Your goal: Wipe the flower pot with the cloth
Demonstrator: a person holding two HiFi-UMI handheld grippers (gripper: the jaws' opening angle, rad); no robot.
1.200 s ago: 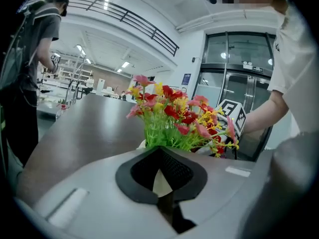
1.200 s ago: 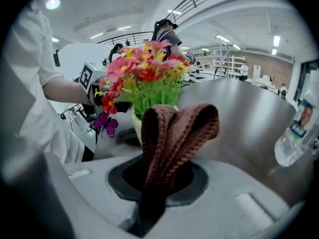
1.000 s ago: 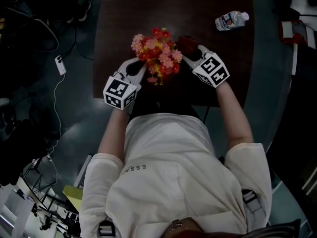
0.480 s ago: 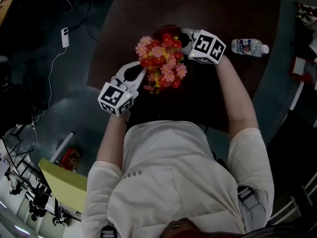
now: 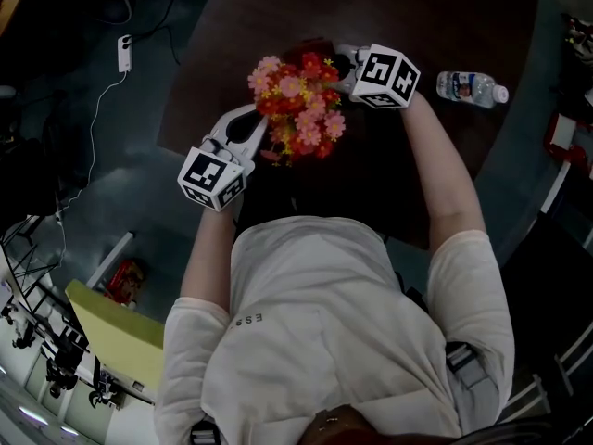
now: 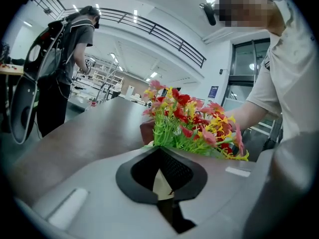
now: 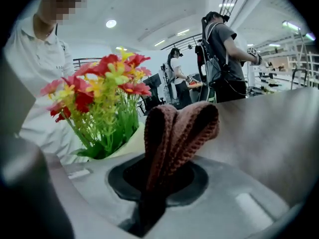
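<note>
The head camera looks steeply down on the dark brown worktop. The two hand-held cameras sit low and close, facing the red and yellow flower bunch from opposite sides. All three views share it.

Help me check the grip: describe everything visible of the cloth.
The cloth is reddish-brown knitted fabric, ribbed, folded into thick loops. It stands upright out of the right gripper, whose jaws are shut on its lower end. It is just beside the pale rim of the flower pot; contact cannot be told.
</note>
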